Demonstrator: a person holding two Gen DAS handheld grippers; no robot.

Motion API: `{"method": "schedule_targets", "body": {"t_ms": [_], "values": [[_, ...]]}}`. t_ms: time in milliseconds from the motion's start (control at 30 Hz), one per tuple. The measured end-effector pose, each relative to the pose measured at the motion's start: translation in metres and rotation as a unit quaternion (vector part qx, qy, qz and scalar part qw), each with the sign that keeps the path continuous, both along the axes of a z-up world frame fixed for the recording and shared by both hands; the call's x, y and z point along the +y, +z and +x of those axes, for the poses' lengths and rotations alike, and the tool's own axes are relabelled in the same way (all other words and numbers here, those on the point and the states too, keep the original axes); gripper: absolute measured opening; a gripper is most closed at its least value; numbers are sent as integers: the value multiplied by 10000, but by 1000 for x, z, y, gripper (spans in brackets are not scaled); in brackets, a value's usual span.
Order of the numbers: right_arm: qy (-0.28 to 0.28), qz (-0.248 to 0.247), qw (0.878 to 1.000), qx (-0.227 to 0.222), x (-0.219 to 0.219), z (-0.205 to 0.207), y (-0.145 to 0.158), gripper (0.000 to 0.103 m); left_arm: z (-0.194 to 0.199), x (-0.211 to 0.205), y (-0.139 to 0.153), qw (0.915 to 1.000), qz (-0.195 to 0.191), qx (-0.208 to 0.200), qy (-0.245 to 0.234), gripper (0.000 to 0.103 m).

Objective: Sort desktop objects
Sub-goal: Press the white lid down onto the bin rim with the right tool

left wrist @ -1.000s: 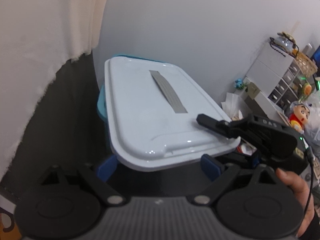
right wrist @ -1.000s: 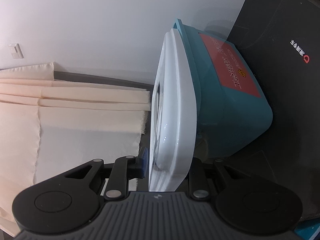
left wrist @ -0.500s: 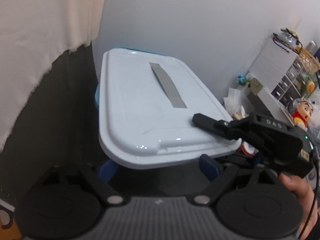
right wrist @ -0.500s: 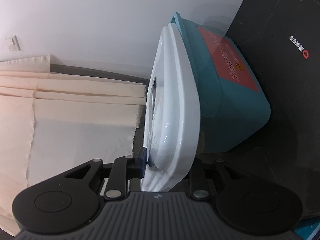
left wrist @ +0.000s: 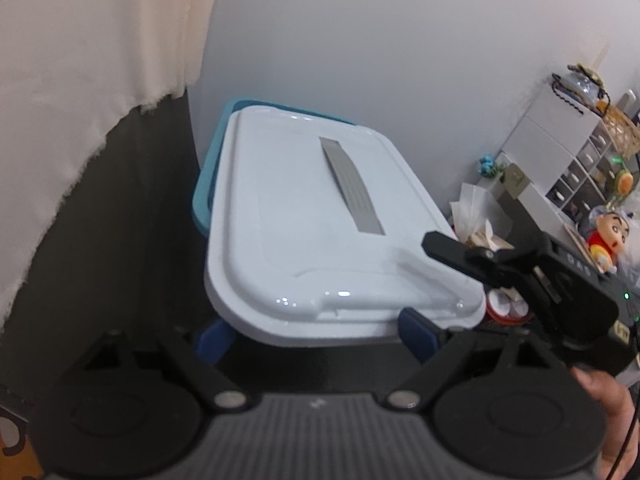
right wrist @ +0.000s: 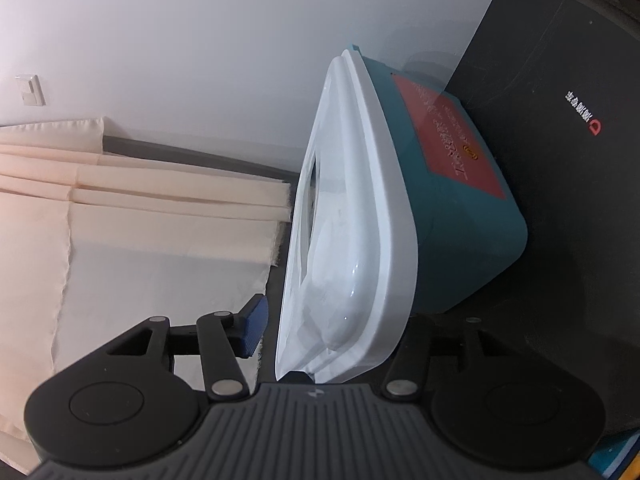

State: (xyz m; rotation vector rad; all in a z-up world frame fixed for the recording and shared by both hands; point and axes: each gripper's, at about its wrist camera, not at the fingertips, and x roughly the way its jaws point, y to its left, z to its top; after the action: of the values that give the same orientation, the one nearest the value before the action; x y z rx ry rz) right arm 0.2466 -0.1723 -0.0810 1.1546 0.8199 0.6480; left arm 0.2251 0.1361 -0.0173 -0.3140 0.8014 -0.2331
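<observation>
Two tools are working at one white lid [left wrist: 304, 240], which is lying on the teal storage box [right wrist: 452, 216] that is sitting on the dark bench [right wrist: 568, 208] close to the wall. The left tool [left wrist: 316, 332] is standing wide, its blue pads [left wrist: 416, 332] reaching under the lid's near edge without visibly pinching it. The right tool [right wrist: 340, 320] is also spread wide, one blue pad [right wrist: 252, 320] sitting clear to the side of the lid's short end and the other finger hidden behind the rim.

The lid is looking skewed on the box, with teal rim showing along one long side and the near end overhanging, so it may not be seated. If either tool is withdrawing or nudging now, the overhanging end could be tipping or sliding off, and nothing is gripping it to stop that. A push from the right could also be shoving the box toward the wall.

What is inside the box is not showing at all. Whether the lid's far corners are latching is hard to judge. The cluttered shelves [left wrist: 560, 148] and a doll [left wrist: 608, 236] at the right are too small to read, and fisheye bending is making the lid's tilt uncertain.
</observation>
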Motion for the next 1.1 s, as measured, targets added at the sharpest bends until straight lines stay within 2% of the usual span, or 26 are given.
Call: {"method": "schedule_targets", "body": {"t_ms": [300,333,400,667,833,900,967,1100], "values": [[-265,-207,9994,73,-17,-8,3,50,7,-5,6,10000,28,-41,-9,90],[-286,-238,9993,44,-18,-9,4,48,7,-6,5,10000,70,-35,-34,90],[-283,-339,9990,13,-18,-9,5,32,5,-9,4,9998,172,-48,-96,90],[-59,-307,9995,-41,-16,3,1,29,3,-10,3,9997,237,-19,-68,91],[111,-337,9994,39,-11,10,-4,40,4,-12,-1,9995,281,97,-125,91],[171,-326,9993,80,-11,11,-6,60,4,-15,-3,9993,303,137,-170,91],[181,-335,9992,74,-11,11,-6,73,4,-16,-4,9993,286,139,-170,91],[196,-390,9990,-31,-10,8,-3,90,4,-18,-4,9994,251,142,-171,91]]}}
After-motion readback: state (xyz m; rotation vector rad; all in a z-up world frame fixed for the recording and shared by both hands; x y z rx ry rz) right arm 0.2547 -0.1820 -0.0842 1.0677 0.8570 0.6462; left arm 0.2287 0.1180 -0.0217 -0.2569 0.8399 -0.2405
